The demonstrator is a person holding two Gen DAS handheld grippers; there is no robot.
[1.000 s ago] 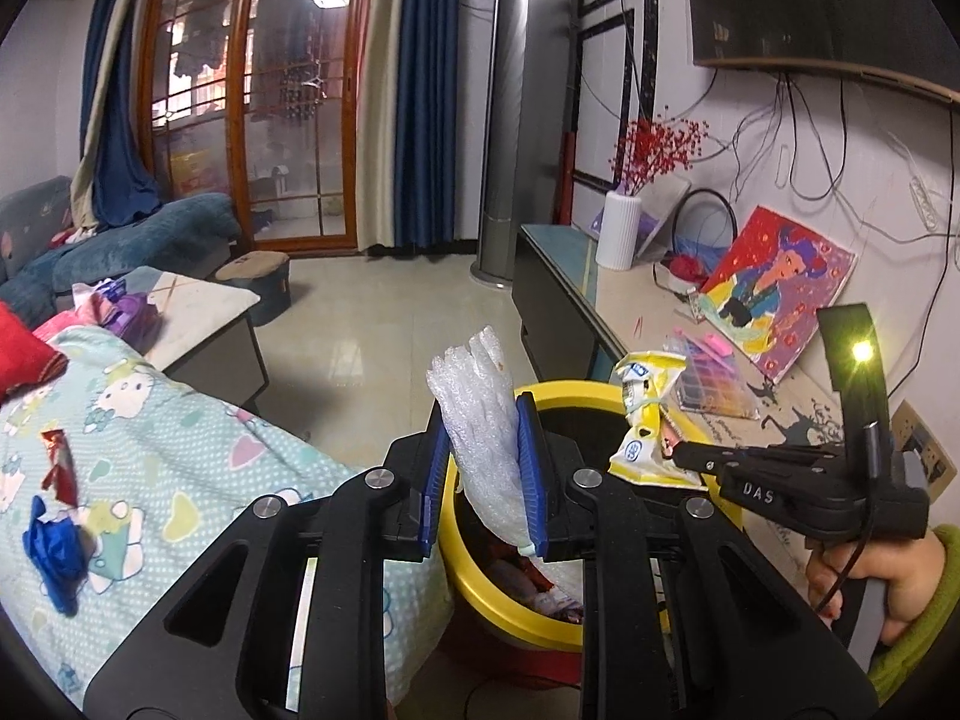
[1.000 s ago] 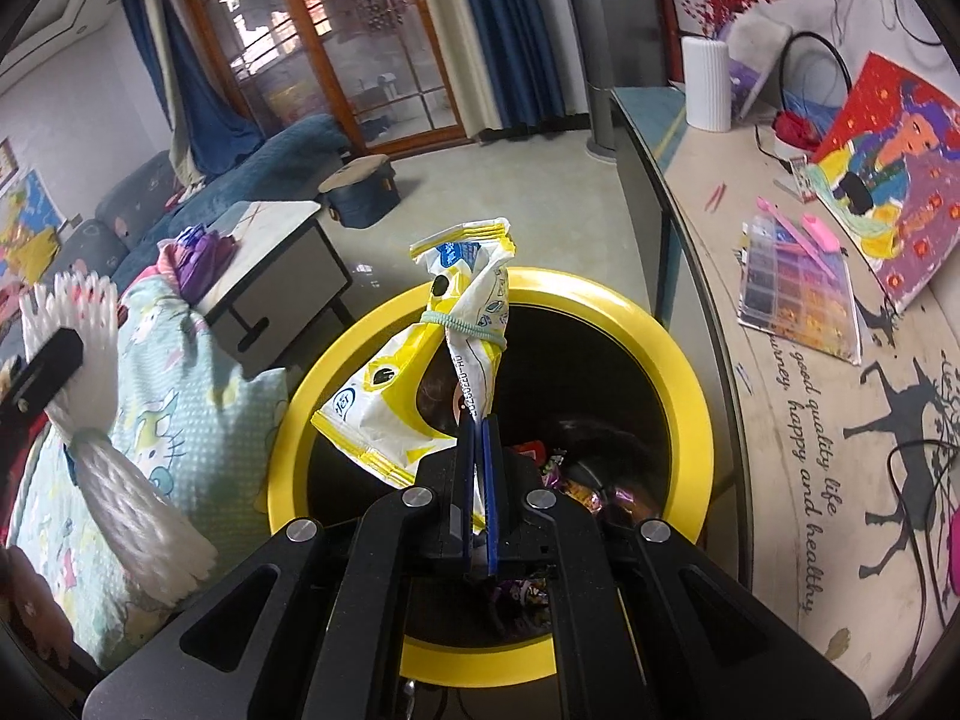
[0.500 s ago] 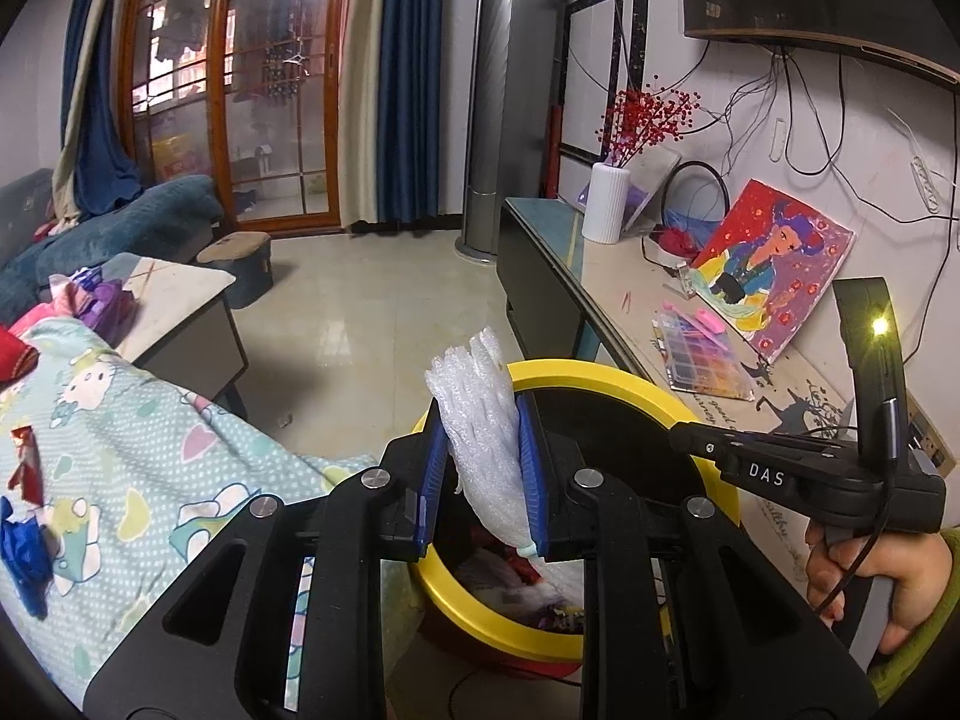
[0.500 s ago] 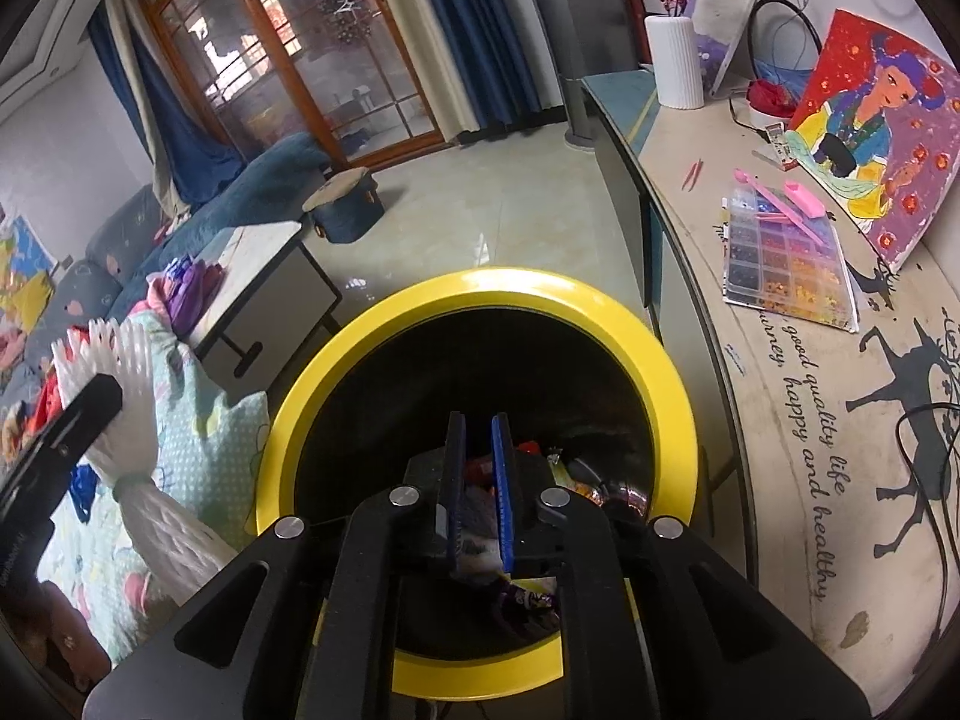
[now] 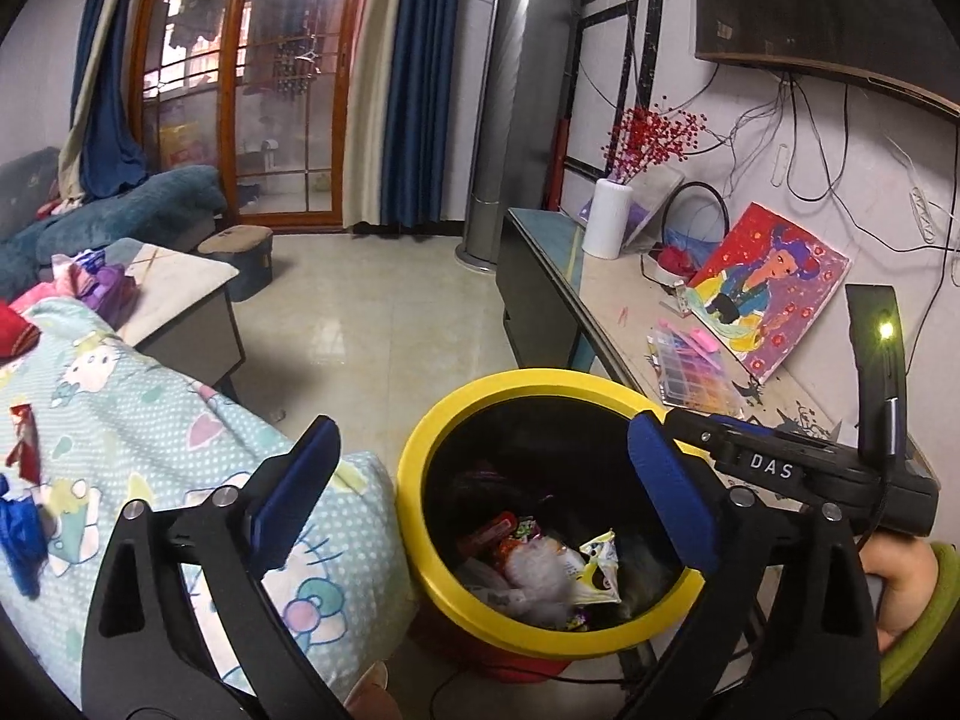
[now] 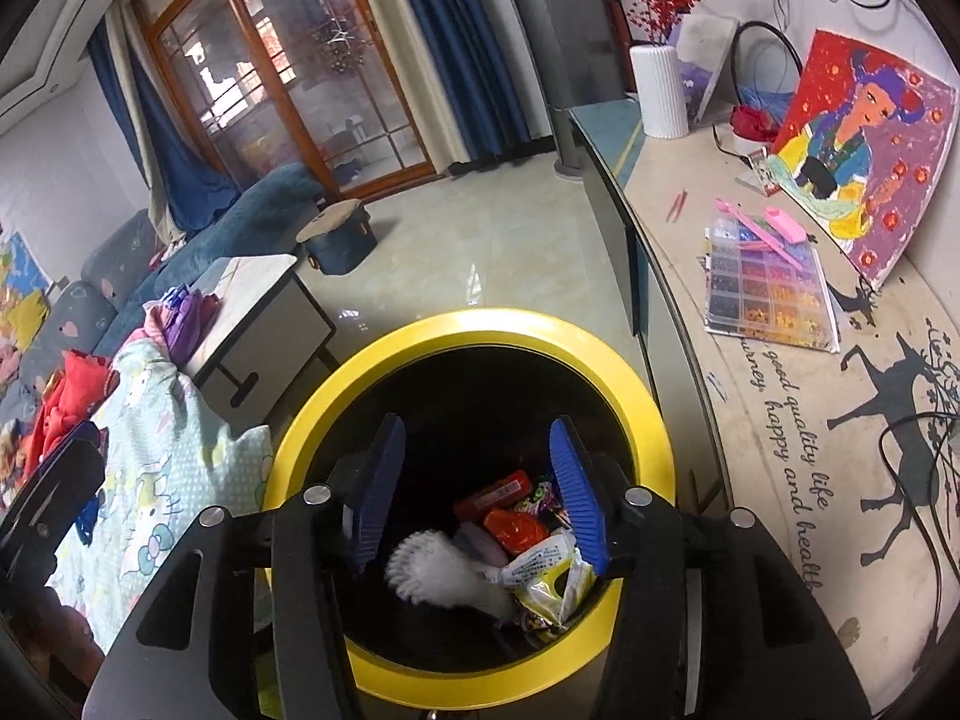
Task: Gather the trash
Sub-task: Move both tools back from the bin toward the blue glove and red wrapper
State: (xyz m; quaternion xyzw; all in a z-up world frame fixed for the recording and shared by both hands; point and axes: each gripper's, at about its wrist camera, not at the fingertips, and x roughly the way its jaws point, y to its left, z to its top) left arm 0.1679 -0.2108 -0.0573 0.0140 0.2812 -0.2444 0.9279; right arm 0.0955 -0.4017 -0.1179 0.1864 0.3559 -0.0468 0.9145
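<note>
Now the left claw [image 5: 480,480] has just sprung wide open, empty, over the yellow-rimmed bin [image 5: 420,438]; the right claw [image 6: 477,492] has been opening too, empty. Inside the bin lie what looks like white foam netting [image 6: 444,576] and a yellow snack wrapper [image 6: 549,576].

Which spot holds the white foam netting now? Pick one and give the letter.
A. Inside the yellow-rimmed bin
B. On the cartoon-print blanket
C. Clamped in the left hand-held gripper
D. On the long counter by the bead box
A: the white foam netting lies among wrappers inside the yellow-rimmed bin, and the left hand-held gripper, whose jaws have just been opening, has nothing between them.
</note>
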